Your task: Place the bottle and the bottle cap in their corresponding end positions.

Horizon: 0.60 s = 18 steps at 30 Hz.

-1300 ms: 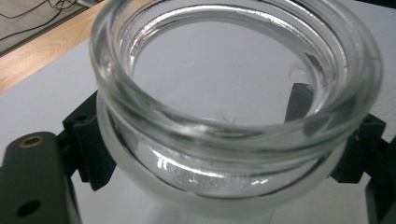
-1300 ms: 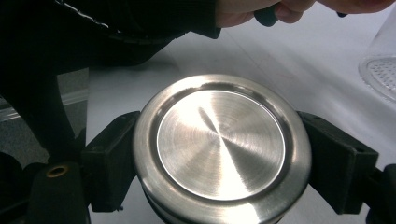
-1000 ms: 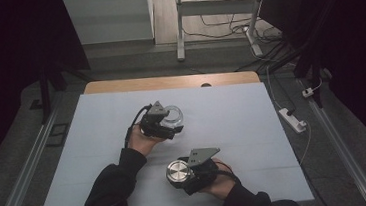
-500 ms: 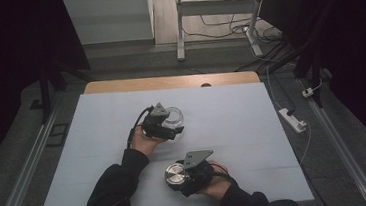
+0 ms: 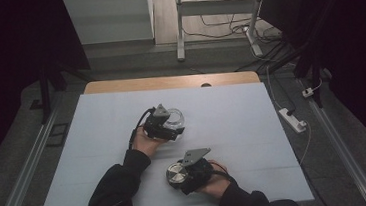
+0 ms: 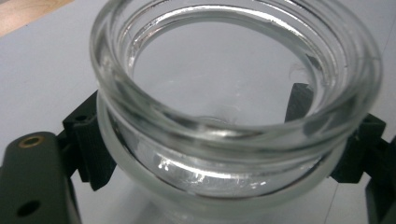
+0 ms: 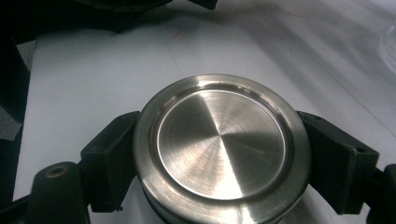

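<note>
High view shows a pale table (image 5: 99,140) with the person's left gripper (image 5: 166,129) near its middle and the right gripper (image 5: 182,176) closer to the near edge, the two a little apart; no writing or label can be read on any of it. Starting at the left, the left gripper is clamped on a clear glass jar (image 5: 174,119). Left gripper view puts the open mouth of the glass jar (image 6: 233,93) square between the two black jaws, which press against its neck just under the threaded rim, one on either side; the glass is plain and unmarked, and the jar's base is blurred. Moving right, the right gripper grips a round brushed-metal lid (image 5: 177,174), which lies just left of the hand (image 5: 213,180) in the high view. Right gripper view shows the metal lid (image 7: 222,147) flat side up, held by its edge with a jaw touching each side, and its surface bears no stamp or brand.
</note>
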Tool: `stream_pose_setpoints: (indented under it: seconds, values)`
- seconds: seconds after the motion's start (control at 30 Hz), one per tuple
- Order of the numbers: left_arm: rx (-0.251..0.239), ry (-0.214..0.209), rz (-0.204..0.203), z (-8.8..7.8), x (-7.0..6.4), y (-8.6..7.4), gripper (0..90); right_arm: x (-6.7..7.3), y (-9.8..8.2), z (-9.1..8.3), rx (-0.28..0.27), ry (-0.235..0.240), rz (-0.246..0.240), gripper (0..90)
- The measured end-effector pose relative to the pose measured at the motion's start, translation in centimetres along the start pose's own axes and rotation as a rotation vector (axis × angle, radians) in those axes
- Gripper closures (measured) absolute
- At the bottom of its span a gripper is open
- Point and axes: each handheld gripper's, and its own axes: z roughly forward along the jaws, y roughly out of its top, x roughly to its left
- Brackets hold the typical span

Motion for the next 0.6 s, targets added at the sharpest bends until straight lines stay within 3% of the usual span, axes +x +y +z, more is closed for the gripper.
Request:
stream_pose_setpoints:
  seconds: [0.17,0.37,0.6]
  values:
    - [-0.002,-0.001,0.0,0.01,0.03,-0.08,15.0,-0.05,0.08,0.3,0.032,-0.001,0.002,18.3]
    - [-0.008,0.001,0.009,-0.01,-0.02,-0.3,14.9,0.24,0.13,0.48,0.056,-0.028,-0.045,18.1]
    - [-0.025,0.001,0.006,0.02,-0.02,-0.52,14.7,0.4,0.17,0.53,0.063,-0.037,-0.05,17.9]
